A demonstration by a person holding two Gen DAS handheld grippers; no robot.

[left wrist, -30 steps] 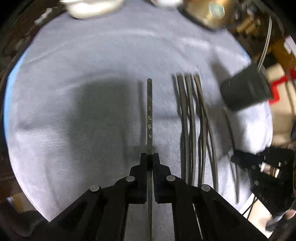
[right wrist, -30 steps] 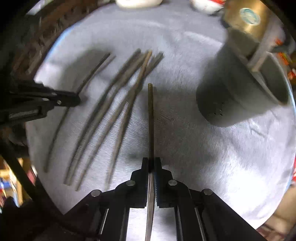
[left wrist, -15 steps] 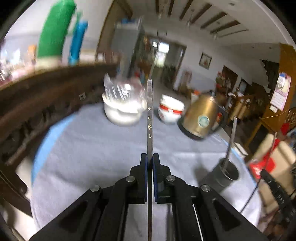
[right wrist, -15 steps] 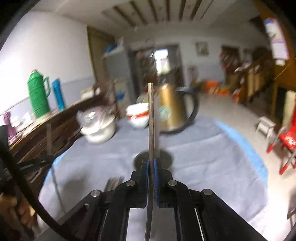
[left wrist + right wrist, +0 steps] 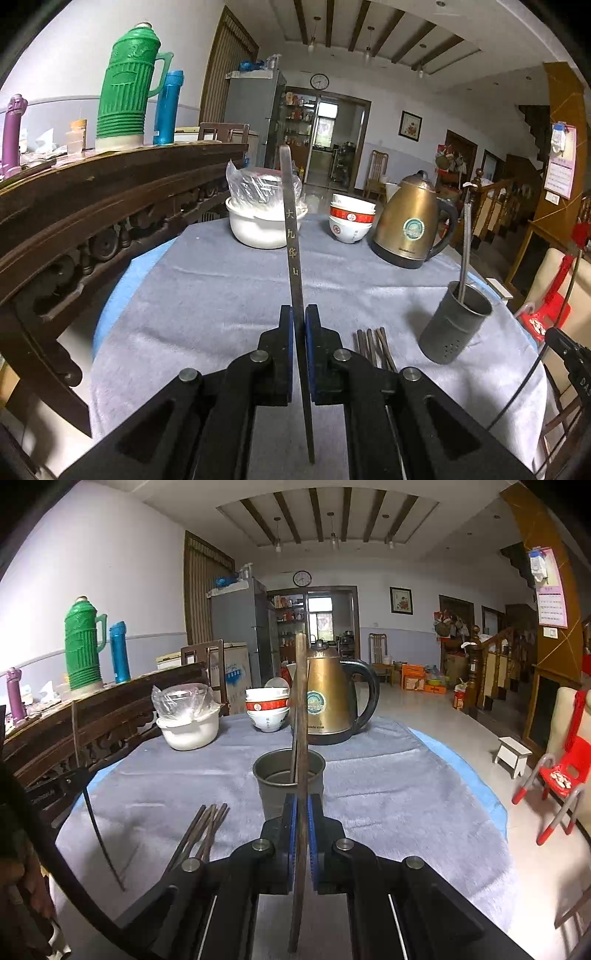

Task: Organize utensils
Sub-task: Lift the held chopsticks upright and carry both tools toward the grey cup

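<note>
My left gripper (image 5: 299,314) is shut on a dark chopstick (image 5: 291,229) with gold characters, which stands up out of the jaws above the grey cloth (image 5: 207,295). A dark grey holder cup (image 5: 454,325) stands to the right with one chopstick (image 5: 466,251) in it. Several loose chopsticks (image 5: 373,347) lie between. My right gripper (image 5: 302,805) is shut on a brown chopstick (image 5: 302,701), directly in front of the holder cup (image 5: 273,775). Loose chopsticks (image 5: 207,827) lie to its left, and the left gripper (image 5: 62,786) shows at the left edge.
At the cloth's far side stand a gold kettle (image 5: 328,705), stacked red and white bowls (image 5: 267,709) and a white pot under plastic (image 5: 188,727). A carved wooden sideboard (image 5: 92,221) runs along the left. A red chair (image 5: 561,775) and white stool (image 5: 513,753) stand on the floor at right.
Both grippers have risen and tipped up from looking down at the cloth to nearly level, each still holding its chopstick. The right gripper has swung in front of the holder cup.
</note>
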